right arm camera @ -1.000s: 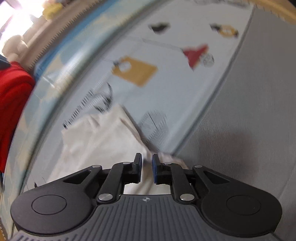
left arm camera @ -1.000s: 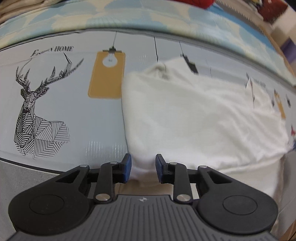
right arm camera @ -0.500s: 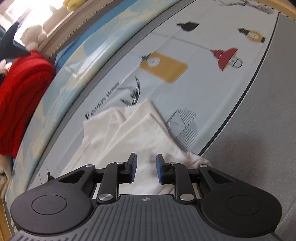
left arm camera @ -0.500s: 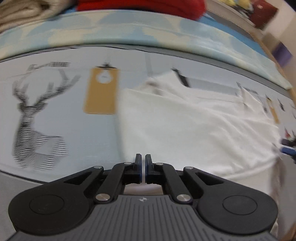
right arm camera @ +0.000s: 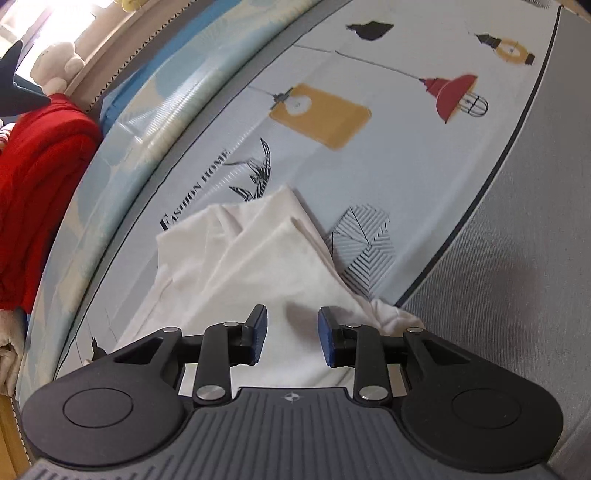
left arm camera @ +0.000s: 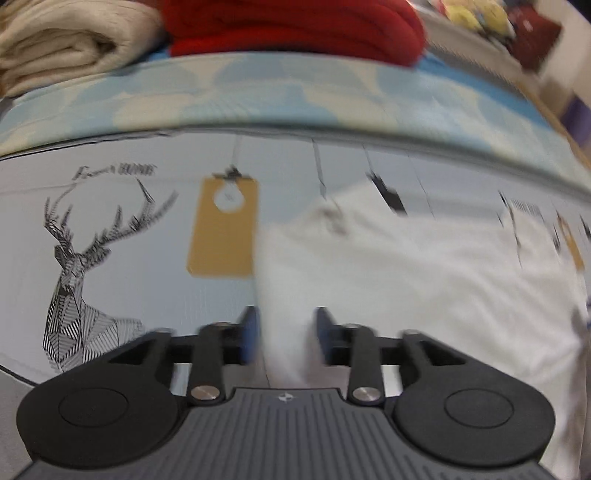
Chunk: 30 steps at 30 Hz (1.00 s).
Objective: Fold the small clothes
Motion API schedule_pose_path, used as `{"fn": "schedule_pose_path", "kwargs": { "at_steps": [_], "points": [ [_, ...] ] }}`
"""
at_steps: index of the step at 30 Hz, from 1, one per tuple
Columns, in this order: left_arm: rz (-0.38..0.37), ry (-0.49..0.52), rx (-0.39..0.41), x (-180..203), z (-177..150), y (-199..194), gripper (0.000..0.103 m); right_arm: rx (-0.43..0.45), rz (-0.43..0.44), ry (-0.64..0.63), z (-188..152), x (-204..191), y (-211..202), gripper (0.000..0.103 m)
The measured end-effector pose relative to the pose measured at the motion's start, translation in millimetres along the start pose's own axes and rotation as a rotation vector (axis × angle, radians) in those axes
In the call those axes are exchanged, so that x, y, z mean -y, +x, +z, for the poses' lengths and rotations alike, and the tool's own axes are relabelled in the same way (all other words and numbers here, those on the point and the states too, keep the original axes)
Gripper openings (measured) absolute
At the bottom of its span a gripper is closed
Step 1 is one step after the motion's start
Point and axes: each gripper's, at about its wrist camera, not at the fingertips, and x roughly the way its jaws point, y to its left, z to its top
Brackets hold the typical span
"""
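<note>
white garment [right arm camera: 266,258] (folded), long axis toward headline print

The printed mat [right arm camera: 388,155] carries the words "FASHION HOME" [right arm camera: 195,188] in black capitals, seen in the right wrist view just left of the white garment's far corner. In the left wrist view the same lettering [left arm camera: 115,171] above the deer drawing is blurred; only "HOME" reads.

Printed bedsheet [right arm camera: 424,155] under a bright window [right arm camera: 40,22], plush toy [right arm camera: 55,66] on its ledge.
</note>
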Motion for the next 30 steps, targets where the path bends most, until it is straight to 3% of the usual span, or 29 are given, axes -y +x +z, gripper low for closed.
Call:
{"fn": "schedule_pose_path", "kwargs": {
  "at_steps": [6,10,11,12,14,15,18,19,21,22,24,25,26,27,28,30],
  "points": [
    [-0.04,-0.155,0.1,-24.3,23.2,23.9,0.046,-0.021,0.013,-0.004,0.6,-4.6,3.5,0.032],
    [-0.153,-0.215,0.06,-28.5,24.8,48.4,0.046,-0.023,0.027,-0.006,1.6,-8.1,3.7,0.032],
    [-0.139,-0.204,0.062,-27.9,23.6,51.8,0.016,-0.023,0.029,-0.009,2.2,-8.7,3.7,0.032],
    [-0.068,-0.17,0.089,-27.1,23.5,50.7,0.005,-0.021,0.029,-0.011,2.8,-9.0,3.7,0.032],
    [0.086,-0.134,0.199,-29.2,23.6,34.7,0.0,-0.018,0.027,-0.014,3.8,-9.1,3.8,0.032],
    [0.122,-0.128,0.231,-31.4,26.2,28.3,0.0,-0.017,0.025,-0.013,4.2,-8.8,3.9,0.032],
    [0.006,-0.176,0.156,-41.2,33.3,28.6,0.0,-0.02,0.022,-0.016,4.8,-9.4,5.8,0.032],
    [-0.04,-0.186,0.133,-40.2,33.8,29.5,0.001,-0.021,0.021,-0.016,4.7,-10.0,6.7,0.032],
    [-0.119,-0.19,0.098,-34.4,33.2,31.7,0.024,-0.019,0.017,-0.02,3.6,-11.4,7.3,0.032],
    [-0.124,-0.19,0.087,-30.9,33.0,34.6,0.05,-0.018,0.016,-0.022,3.0,-12.0,7.4,0.032],
    [-0.082,-0.19,0.082,-26.4,27.1,38.6,0.061,-0.019,0.018,-0.021,1.1,-12.7,7.2,0.032],
    [-0.073,-0.191,0.067,-25.4,25.5,42.9,0.059,-0.022,0.019,-0.02,0.3,-13.0,6.9,0.032],
    [-0.081,-0.2,0.049,-25.9,23.3,47.1,0.024,-0.024,0.022,-0.019,-0.5,-13.0,6.6,0.032],
    [-0.114,-0.204,0.027,-26.1,21.5,53.0,0.003,-0.025,0.024,-0.019,-1.3,-13.0,6.0,0.032],
    [-0.117,-0.196,0.038,-26.8,20.3,51.9,0.003,-0.025,0.025,-0.02,-2.0,-13.1,5.5,0.032],
    [-0.036,-0.138,0.134,-25.3,21.8,39.7,0.003,-0.025,0.024,-0.022,-2.4,-12.6,4.9,0.032]
  ]
}}
